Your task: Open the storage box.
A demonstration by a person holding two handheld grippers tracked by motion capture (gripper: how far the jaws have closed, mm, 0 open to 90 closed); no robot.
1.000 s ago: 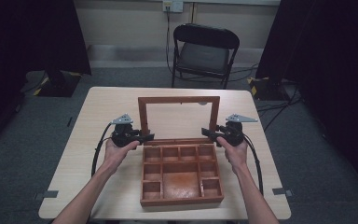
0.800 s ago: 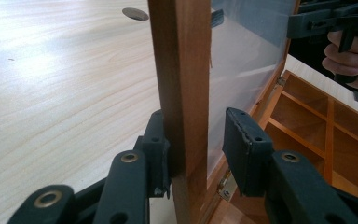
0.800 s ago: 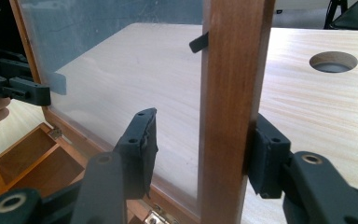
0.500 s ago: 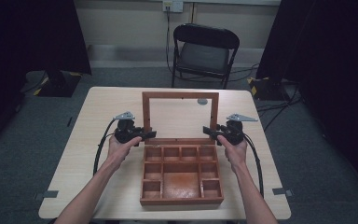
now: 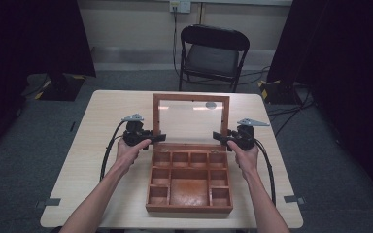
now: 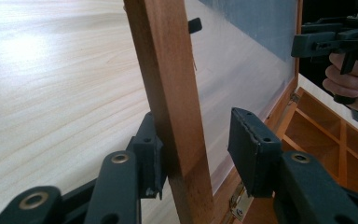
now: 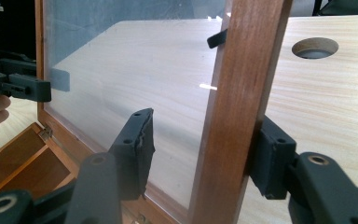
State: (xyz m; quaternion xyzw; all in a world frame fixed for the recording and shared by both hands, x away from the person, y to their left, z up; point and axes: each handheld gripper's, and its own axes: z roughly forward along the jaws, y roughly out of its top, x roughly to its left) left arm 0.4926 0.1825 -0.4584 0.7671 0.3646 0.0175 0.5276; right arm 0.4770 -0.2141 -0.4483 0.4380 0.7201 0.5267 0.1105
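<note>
- Lid point(image 5: 191, 119) with a clear pane, hinged to the rear edge of the wooden box point(image 5: 189, 208), standing upright at mid-frame in the high view, on the pale desk point(image 5: 102, 126).
- Box tray laid bare in front of it, compartments empty as far as can be told.
- Left tongs point(image 6: 196, 133) straddling the lid's left rail: outer pad against the wood, inner pad standing off from the pane, so spread and pinching nothing; just been opening.
- Right tongs point(image 7: 203, 133) likewise astride the right rail: outer pad touching the wood, inner pad clear of the glass; also spread, just been opening.
- Step in hand, by the look of it: letting go of the lid once raised, leaving it to rest on its hinges.
- Next move, as a judgement: draw both tongs outward, away from the rails, level and together, without brushing the frame.
- Risk: a snagged pad tipping the lid forward onto the tray or pushing it back.
</note>
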